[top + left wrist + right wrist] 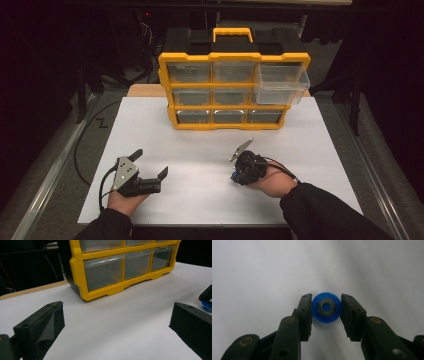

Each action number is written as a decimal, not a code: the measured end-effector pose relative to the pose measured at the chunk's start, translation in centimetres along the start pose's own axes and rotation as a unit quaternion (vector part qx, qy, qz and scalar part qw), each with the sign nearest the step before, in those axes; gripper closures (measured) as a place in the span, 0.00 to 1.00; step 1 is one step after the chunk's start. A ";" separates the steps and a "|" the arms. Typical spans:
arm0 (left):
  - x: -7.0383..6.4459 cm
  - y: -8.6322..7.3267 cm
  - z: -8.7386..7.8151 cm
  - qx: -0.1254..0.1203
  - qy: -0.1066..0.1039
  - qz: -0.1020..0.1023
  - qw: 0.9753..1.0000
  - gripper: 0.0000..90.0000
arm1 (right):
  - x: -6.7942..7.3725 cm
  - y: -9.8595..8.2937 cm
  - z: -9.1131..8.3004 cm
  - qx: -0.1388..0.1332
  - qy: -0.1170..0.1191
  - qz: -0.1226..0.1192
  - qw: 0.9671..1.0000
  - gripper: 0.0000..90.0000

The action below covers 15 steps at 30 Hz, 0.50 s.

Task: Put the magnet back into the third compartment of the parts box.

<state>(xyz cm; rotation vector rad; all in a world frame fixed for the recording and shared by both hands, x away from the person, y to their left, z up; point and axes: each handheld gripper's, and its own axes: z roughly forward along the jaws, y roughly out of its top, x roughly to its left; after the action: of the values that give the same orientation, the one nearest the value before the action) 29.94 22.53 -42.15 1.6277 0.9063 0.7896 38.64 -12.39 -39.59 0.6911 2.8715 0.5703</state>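
A yellow-and-black drawer organizer (233,80) stands at the far side of the white tabletop (310,145), its handle up and nine clear drawers facing the person. The top-right drawer (281,84) is pulled well out; the others sit flush. No brand, label or writing can be read on any of it. The left hand-held gripper (150,163) rests low near the tabletop's near left edge with its jaws spread wide and nothing between them. The right hand-held gripper (326,308) points down at the tabletop, jaws narrowed against both sides of a small blue round magnet (326,307) with a dark ring in its face.
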 end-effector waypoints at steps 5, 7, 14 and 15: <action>0.0 0.0 0.0 0.000 0.000 0.001 1.000 0.00 | -0.4 -0.4 -1.0 0.005 -0.006 -0.001 1.000 0.72; 0.0 0.0 0.0 -0.001 0.000 0.001 1.000 0.00 | -0.6 -0.6 -1.4 0.009 -0.009 -0.001 1.000 0.72; 0.0 0.0 0.0 -0.001 -0.001 0.000 1.000 0.00 | -1.1 -1.6 -2.4 0.017 -0.012 -0.001 1.000 0.72; 0.0 0.0 0.0 -0.002 0.000 0.000 1.000 0.00 | -1.2 -1.7 -2.5 0.017 -0.013 -0.003 1.000 0.72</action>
<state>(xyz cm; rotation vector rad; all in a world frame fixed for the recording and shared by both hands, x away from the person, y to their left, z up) 29.92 22.54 -42.13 1.6255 0.9039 0.7901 38.47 -15.23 -37.91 0.6893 2.8647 0.5091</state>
